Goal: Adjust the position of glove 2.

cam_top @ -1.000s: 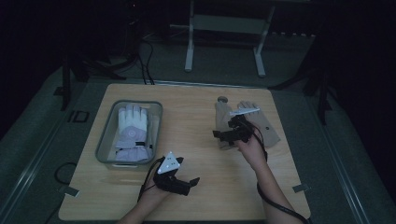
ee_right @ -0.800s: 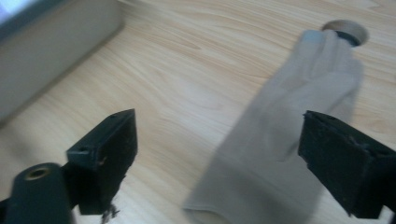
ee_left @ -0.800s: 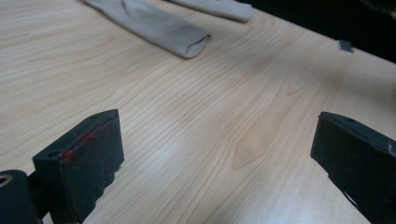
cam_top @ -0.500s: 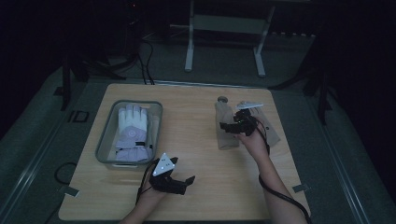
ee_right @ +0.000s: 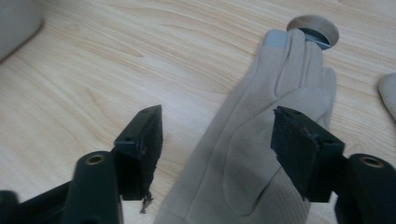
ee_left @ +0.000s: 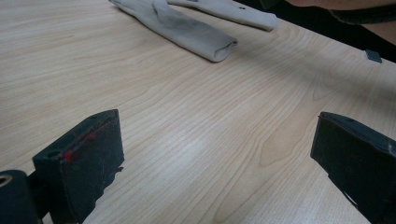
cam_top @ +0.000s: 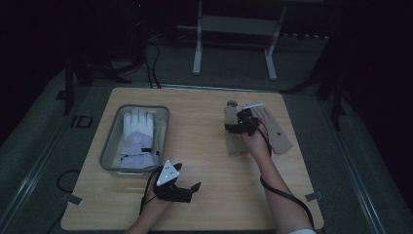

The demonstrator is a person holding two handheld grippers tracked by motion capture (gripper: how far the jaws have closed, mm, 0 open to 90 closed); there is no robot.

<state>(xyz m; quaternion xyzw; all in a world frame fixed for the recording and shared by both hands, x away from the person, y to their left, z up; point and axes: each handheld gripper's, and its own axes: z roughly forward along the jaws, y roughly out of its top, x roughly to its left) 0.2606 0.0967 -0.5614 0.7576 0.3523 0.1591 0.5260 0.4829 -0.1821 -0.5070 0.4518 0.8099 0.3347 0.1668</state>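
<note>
Table [cam_top: 204, 146] — light wood, rectangular; a broad bare stretch runs down the middle between the bin and the gloves, and the near edge is open beside the left gripper [cam_top: 187, 190].

Beige glove [ee_right: 261, 140] — lies flat on the right half of the table, fingertips toward a round wooden hole [ee_right: 314, 29] in the tabletop. A second beige glove [cam_top: 275, 129] lies just beside it, nearer the right edge.

Right gripper [ee_right: 217, 140] — jaws spread, straddling the glove's palm; whether the pads touch the cloth is hard to tell. Since a second ago it has moved farther from the person, up along the glove.

Left gripper — jaws wide apart over bare wood, holding nothing; it has shifted slightly to the right.

Clear bin [cam_top: 108, 151] — left half of the table, well apart from both grippers; holds a white-and-lilac glove [cam_top: 136, 139], fingers pointing away.
</note>
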